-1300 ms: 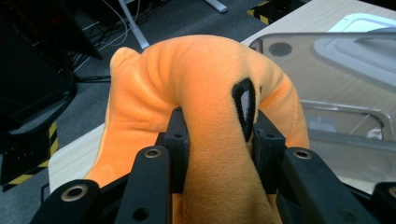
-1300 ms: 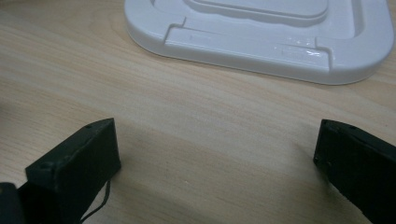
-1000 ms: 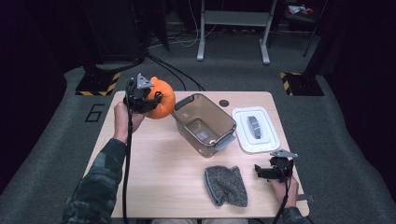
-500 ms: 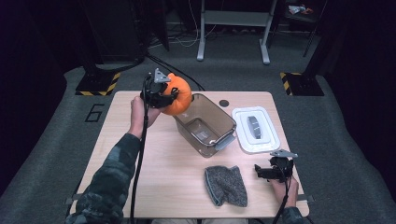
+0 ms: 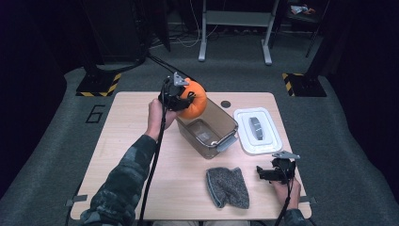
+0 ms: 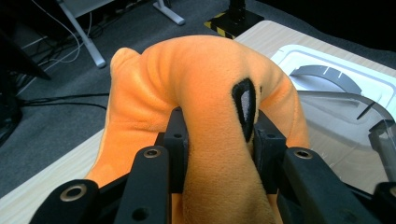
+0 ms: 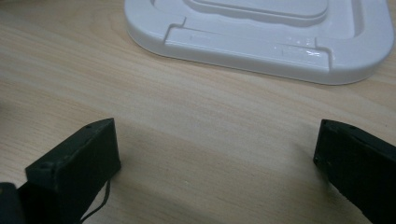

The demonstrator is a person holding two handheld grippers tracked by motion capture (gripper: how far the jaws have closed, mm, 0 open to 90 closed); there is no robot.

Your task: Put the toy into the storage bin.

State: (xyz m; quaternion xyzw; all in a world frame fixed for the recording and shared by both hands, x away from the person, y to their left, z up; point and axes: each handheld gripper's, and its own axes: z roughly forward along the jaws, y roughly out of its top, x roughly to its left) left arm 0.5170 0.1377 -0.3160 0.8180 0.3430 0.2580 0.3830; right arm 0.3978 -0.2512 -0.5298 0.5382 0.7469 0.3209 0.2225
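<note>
An orange plush pumpkin (image 5: 194, 99) hangs in the air over the far left corner of a clear plastic bin (image 5: 207, 129). My left gripper (image 5: 181, 97) is shut on it. In the left gripper view the black jaws squeeze a fold of the orange plush pumpkin (image 6: 205, 93), with the clear plastic bin's rim (image 6: 369, 116) to the right. The bin's white lid (image 5: 258, 130) lies flat to the right of the bin. My right gripper (image 5: 272, 173) rests low at the near right of the table, open, with bare wood between its jaws and the white lid (image 7: 261, 32) just ahead.
A grey knitted cloth (image 5: 227, 187) lies on the wooden table (image 5: 127, 141) near the front edge, left of my right gripper. A small dark round mark (image 5: 226, 103) sits near the far edge. Stand legs and cables cross the dark floor behind the table.
My left hand has carried the pumpkin to the right, from the table's far left to above the bin's far corner. The right gripper has stayed put.
</note>
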